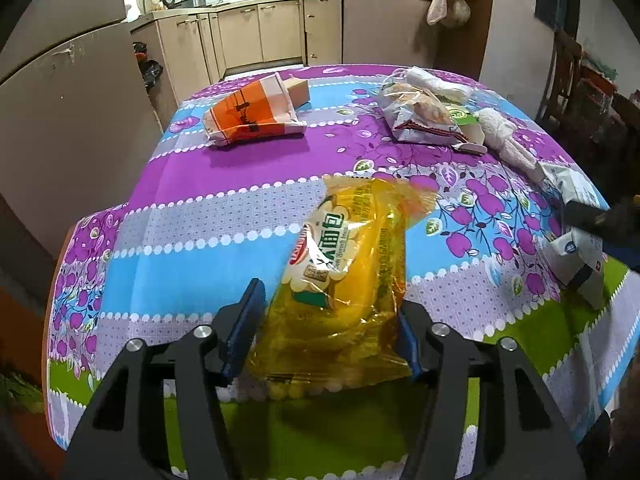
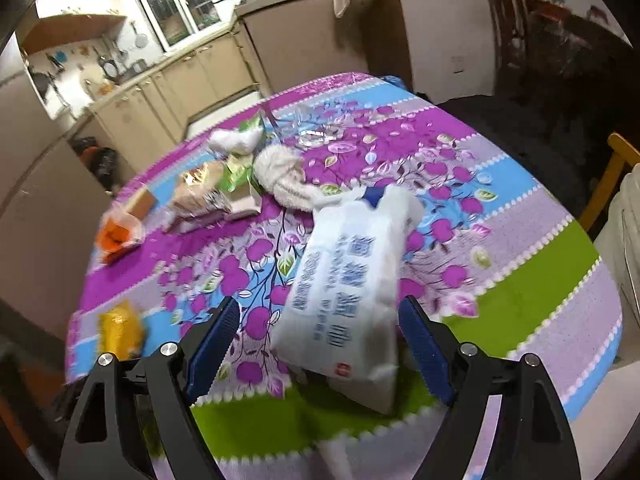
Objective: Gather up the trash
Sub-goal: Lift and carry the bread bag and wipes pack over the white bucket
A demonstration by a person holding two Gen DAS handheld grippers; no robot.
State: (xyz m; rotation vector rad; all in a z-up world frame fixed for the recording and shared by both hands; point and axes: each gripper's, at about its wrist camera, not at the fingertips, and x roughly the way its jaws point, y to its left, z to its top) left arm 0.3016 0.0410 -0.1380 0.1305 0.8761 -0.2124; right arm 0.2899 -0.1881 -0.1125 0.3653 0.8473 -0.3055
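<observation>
Left gripper (image 1: 324,328) part open, yellow crinkly plastic bread wrapper (image 1: 348,280) lying between blue pads; right pad touching, left pad clear, so no real grip. Right gripper (image 2: 316,344) spread wide around white plastic tissue pack (image 2: 352,284), pads not pressing. Both items near front edge of round table with purple-blue-green flowered cloth (image 1: 192,240). Orange-white paper bag (image 1: 252,116), clear crumpled snack packet (image 1: 420,114), white fluffy cloth (image 2: 280,176) untouched farther back. No bin visible; collecting looks barely begun.

Yellow bread wrapper (image 1: 352,276): clear plastic film, glossy, creased. White pack (image 2: 352,292): soft plastic, semi-matt, printed. Tablecloth (image 1: 224,216): printed, smooth, slight sheen; cloth or vinyl, can't tell. Gripper pads (image 2: 218,336): blue, ribbed, matt. Gripper arms: black matt plastic w/ bright metal bolts. Orange-white bag (image 1: 252,114): looks like paper, matt.
</observation>
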